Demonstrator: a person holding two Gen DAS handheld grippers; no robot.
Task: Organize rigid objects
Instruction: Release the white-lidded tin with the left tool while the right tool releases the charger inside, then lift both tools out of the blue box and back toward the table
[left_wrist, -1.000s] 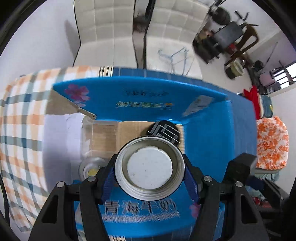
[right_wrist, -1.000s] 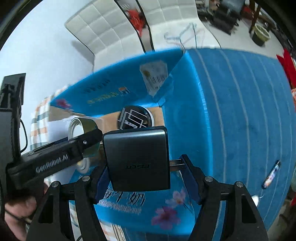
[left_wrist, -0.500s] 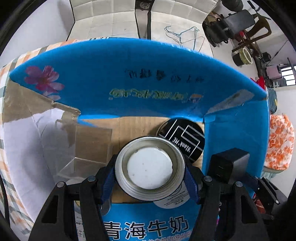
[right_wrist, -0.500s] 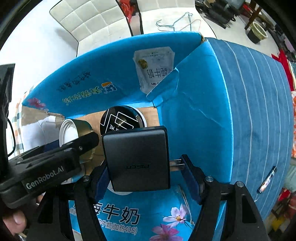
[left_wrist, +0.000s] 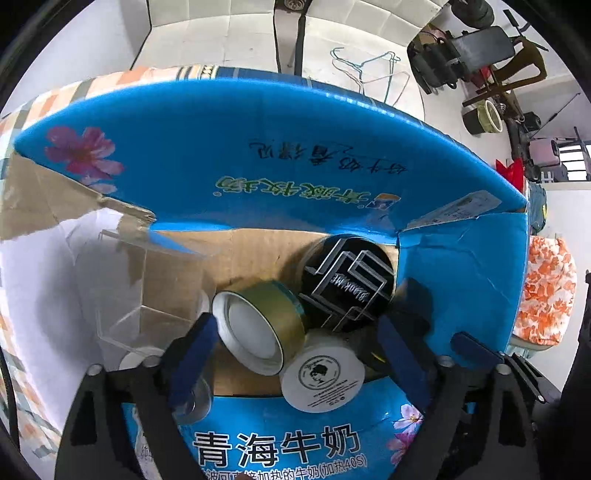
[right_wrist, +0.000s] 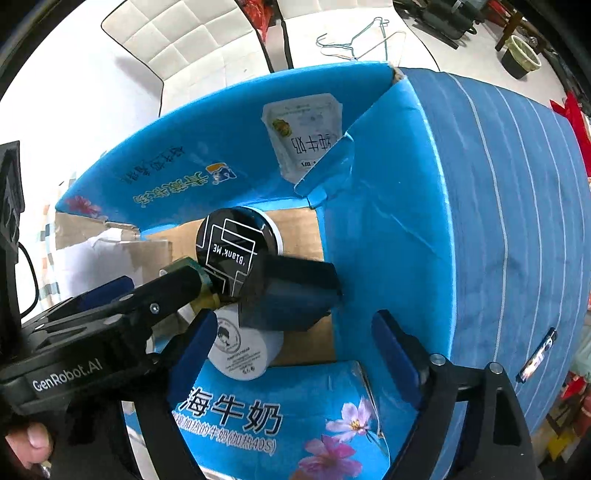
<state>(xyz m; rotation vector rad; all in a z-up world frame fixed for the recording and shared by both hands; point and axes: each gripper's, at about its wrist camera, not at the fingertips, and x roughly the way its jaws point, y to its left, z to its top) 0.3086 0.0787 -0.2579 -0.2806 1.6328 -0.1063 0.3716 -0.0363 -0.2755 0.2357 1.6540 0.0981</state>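
A blue milk carton box stands open on the table. Inside lie a gold tin, tilted on its side, a round black "Blank ME" case, a white round jar and a dark square charger, tilted against the black case. My left gripper is open just above the gold tin. My right gripper is open just above the charger. The left gripper's body shows in the right wrist view.
The box sits on a blue striped cloth beside a plaid cloth. A clear plastic piece lies in the box's left part. White chairs with wire hangers stand behind. A small dark object lies on the cloth at right.
Both grippers have opened. The gold tin dropped out of the left one and the dark charger out of the right one; both now lie tilted in the box.
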